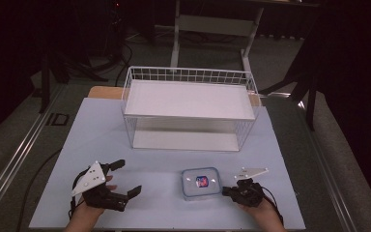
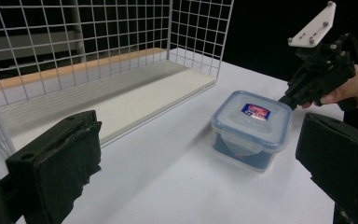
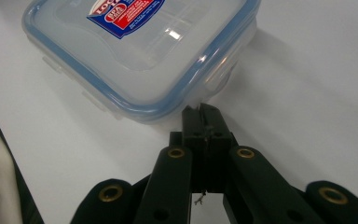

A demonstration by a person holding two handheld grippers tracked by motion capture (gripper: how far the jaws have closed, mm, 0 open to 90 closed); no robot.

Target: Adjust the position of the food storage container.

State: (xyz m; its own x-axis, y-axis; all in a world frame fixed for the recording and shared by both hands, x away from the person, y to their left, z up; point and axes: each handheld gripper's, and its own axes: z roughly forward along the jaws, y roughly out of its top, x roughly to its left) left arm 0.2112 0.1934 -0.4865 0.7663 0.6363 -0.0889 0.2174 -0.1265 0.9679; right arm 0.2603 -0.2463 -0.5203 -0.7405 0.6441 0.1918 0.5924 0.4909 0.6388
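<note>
Lidded plastic container point(image 1: 201, 182) on the table point(image 1: 145, 203), touching the tips of the right gripper's point(image 1: 228, 190) closed, empty fingers point(image 3: 200, 122) and well apart from the left gripper's point(image 1: 127, 178) open fingers point(image 2: 58, 161).

Beyond my work sat a white wire basket point(image 1: 189, 108) on the pale table point(image 1: 101, 145); a white stand point(image 1: 212, 29) rose behind it.
</note>
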